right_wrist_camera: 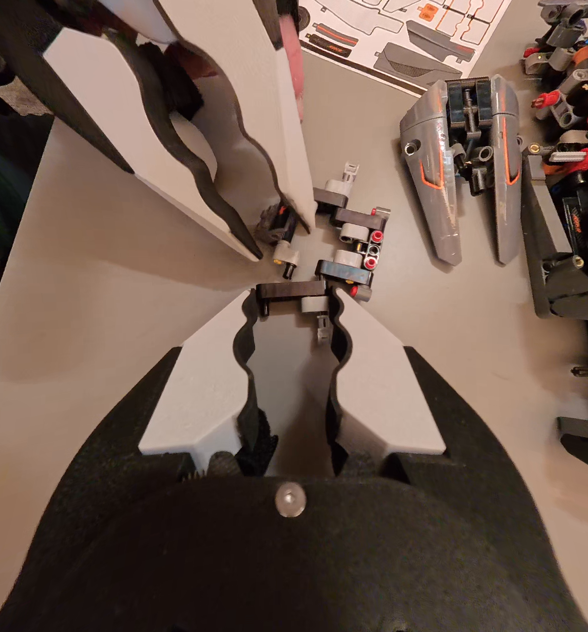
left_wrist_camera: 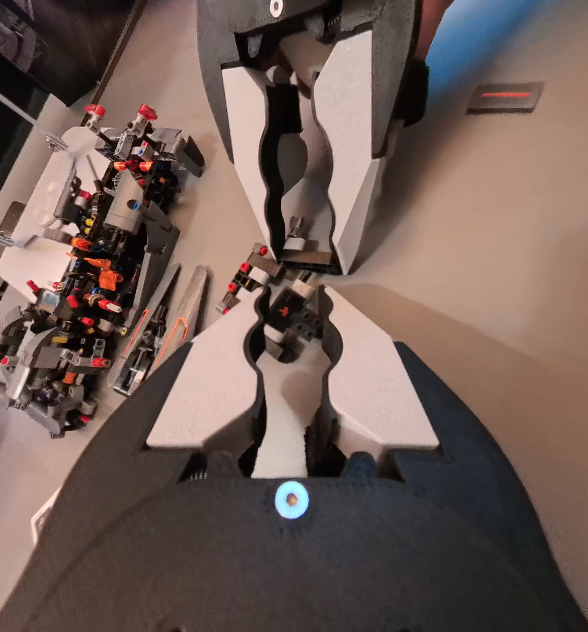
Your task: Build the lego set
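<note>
A small lego sub-assembly [right_wrist_camera: 354,236] of black and grey beams with red pins hangs between both grippers just above the grey table [right_wrist_camera: 422,376]. My left gripper [left_wrist_camera: 292,294] is shut on its black block with an orange mark [left_wrist_camera: 290,314]. In the right wrist view the left gripper [right_wrist_camera: 284,242] comes in from the upper left. My right gripper [right_wrist_camera: 292,294] is shut on a black beam [right_wrist_camera: 289,289] at the sub-assembly's other end. In the left wrist view the right gripper [left_wrist_camera: 306,266] comes down from the top, tip to tip with the left.
The large partly built car chassis [left_wrist_camera: 80,256] lies at the left in the left wrist view. A grey twin-panel piece with orange stripes [right_wrist_camera: 456,171] lies beside it. A sticker sheet [right_wrist_camera: 405,34] lies at the far side. A dark strip with a red line [left_wrist_camera: 504,97] lies on the table. Both grippers' tips are close together, under 4 cm apart.
</note>
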Demonstrator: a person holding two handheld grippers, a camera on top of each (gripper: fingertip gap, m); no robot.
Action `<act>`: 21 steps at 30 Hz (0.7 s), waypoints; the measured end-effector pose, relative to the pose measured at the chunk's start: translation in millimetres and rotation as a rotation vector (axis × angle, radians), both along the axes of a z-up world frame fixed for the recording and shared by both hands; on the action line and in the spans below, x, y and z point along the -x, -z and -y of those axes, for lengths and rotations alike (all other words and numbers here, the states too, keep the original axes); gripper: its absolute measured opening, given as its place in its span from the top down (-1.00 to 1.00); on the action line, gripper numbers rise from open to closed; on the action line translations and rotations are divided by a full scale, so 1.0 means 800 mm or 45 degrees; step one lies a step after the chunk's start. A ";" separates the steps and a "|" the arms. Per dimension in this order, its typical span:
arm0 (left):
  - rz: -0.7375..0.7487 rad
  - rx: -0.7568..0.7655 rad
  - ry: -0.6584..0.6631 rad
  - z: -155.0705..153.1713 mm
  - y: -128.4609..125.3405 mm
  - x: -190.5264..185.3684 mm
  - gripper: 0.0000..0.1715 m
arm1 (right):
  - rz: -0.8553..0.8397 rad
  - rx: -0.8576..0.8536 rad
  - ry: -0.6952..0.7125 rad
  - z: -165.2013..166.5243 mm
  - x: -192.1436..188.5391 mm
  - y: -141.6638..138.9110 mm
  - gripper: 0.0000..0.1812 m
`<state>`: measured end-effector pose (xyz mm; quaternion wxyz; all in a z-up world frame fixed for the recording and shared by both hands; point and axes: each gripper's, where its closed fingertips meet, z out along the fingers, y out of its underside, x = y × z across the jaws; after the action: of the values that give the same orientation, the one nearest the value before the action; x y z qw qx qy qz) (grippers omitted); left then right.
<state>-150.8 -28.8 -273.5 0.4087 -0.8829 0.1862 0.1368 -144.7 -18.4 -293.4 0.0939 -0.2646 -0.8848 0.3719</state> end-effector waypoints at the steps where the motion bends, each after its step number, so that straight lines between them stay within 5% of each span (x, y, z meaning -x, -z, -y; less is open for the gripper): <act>1: -0.001 0.015 0.004 -0.002 0.002 -0.002 0.70 | 0.000 -0.001 0.004 0.000 0.000 0.000 0.56; 7: 0.002 0.045 -0.009 -0.008 0.000 -0.001 0.73 | 0.001 0.000 0.013 0.000 0.000 0.000 0.56; 11: 0.080 0.002 0.023 -0.001 -0.020 -0.005 0.57 | 0.006 0.012 0.007 0.000 -0.001 0.000 0.56; 21: 0.230 0.155 0.158 0.007 0.009 -0.002 0.70 | 0.018 0.027 -0.009 0.000 0.000 -0.001 0.56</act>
<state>-149.2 -34.2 -280.3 0.3771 -0.9017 0.2107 0.0198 -144.5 -18.7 -292.7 0.0835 -0.2649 -0.8824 0.3797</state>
